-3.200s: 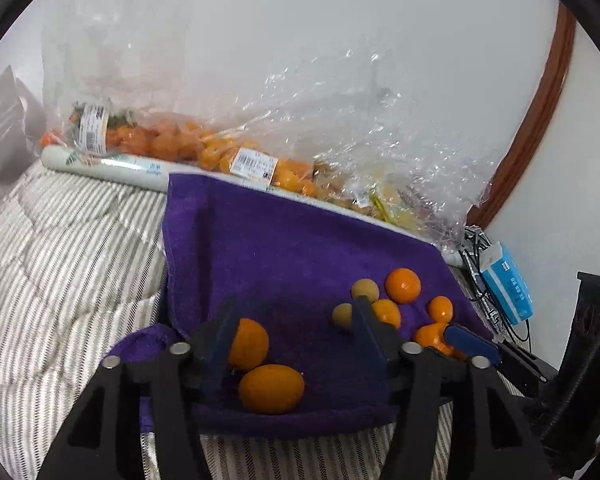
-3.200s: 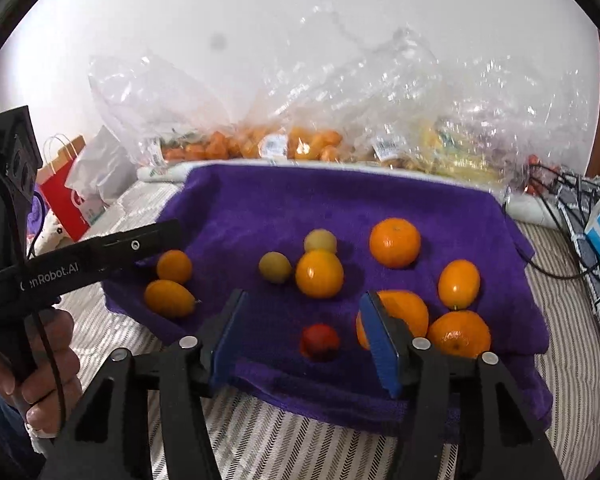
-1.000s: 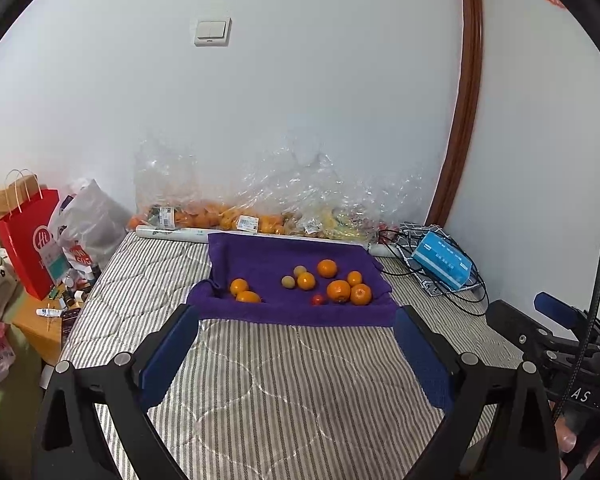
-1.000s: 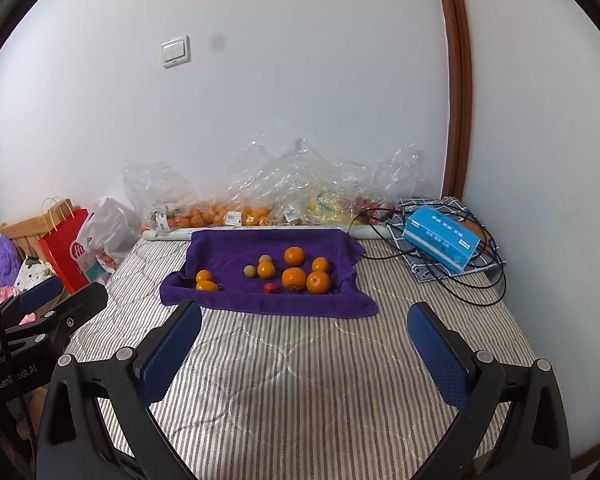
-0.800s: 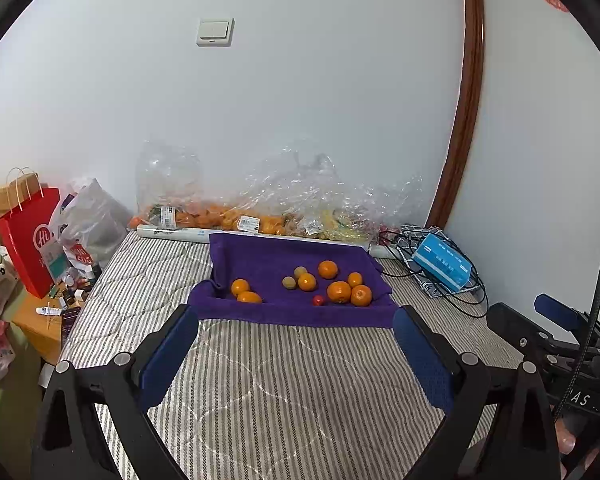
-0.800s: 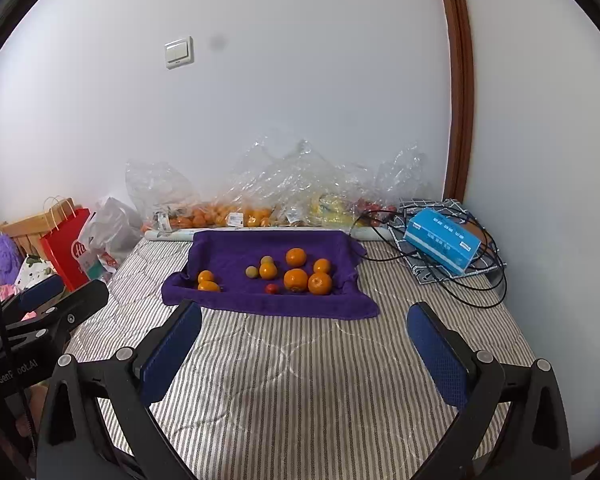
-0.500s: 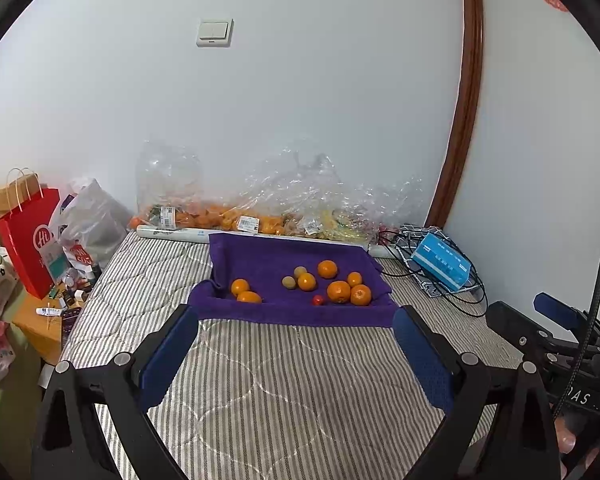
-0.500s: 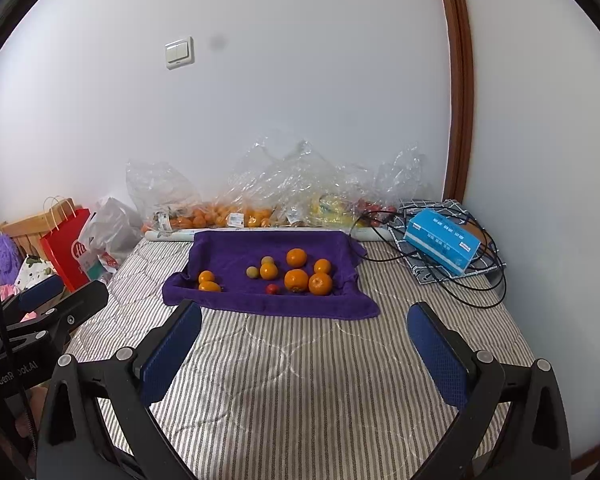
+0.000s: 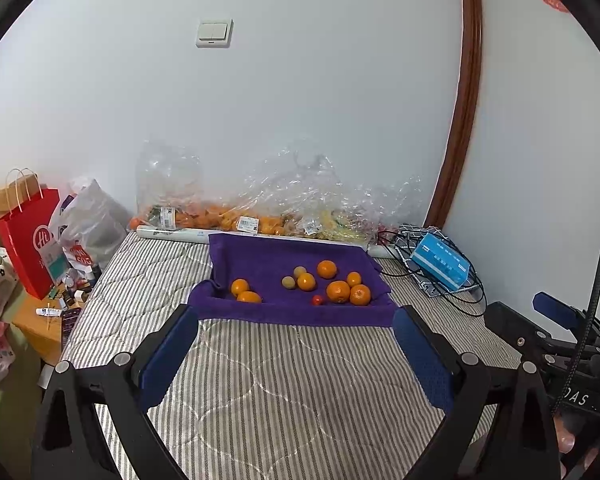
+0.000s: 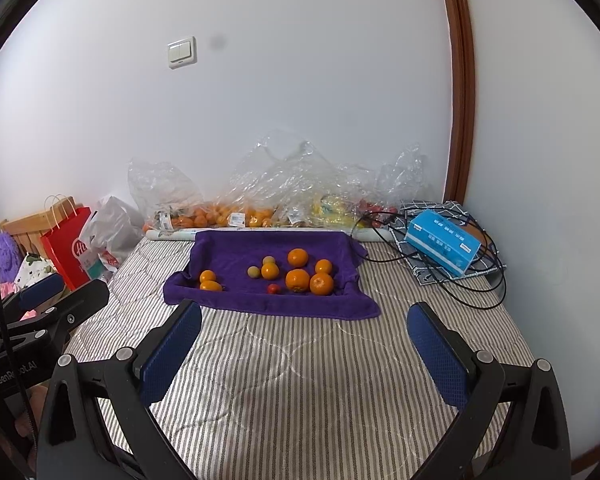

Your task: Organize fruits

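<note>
A purple towel (image 9: 268,264) lies on the striped mattress (image 9: 284,384) and holds several fruits. Two orange fruits (image 9: 240,286) sit at its left. Two small yellow-green fruits (image 9: 288,281), several oranges (image 9: 338,291) and a small red fruit (image 9: 317,299) sit at its right. The towel (image 10: 236,256) and oranges (image 10: 298,280) also show in the right wrist view. My left gripper (image 9: 296,356) is wide open and empty, well back from the towel. My right gripper (image 10: 304,350) is wide open and empty, also well back.
Clear plastic bags of fruit (image 9: 260,216) line the wall behind the towel. A blue box (image 9: 440,266) on tangled cables lies at the right. A red paper bag (image 9: 32,248) and clutter stand off the mattress's left edge. A brown door frame (image 9: 466,92) rises at the right.
Since 3.2 s ago both grippers pulled far back from the towel and opened wide. Over the last second nothing has visibly moved.
</note>
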Demonstrator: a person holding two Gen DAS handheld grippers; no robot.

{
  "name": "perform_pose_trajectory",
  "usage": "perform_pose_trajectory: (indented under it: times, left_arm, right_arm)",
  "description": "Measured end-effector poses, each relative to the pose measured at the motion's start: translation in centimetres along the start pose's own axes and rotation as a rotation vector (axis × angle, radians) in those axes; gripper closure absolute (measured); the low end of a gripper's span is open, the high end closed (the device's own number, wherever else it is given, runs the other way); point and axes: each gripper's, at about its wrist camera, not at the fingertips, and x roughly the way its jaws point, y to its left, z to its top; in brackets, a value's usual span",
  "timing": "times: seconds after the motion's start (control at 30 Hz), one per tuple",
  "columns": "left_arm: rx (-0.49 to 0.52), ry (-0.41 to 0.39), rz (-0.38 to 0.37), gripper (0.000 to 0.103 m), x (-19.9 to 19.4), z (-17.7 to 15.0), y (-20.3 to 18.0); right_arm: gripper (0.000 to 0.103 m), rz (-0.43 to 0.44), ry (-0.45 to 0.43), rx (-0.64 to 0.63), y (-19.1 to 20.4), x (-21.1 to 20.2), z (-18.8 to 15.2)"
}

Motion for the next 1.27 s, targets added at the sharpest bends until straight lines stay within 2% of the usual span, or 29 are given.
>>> perform_pose_trajectory:
  times: [1.27]
  left_arm:
    - [0.007,-0.016,0.002,0.004,-0.31,0.14,-0.03]
  right_arm:
    - [0.002,0.004,-0.004,-0.005,0.02,-0.53,0.25]
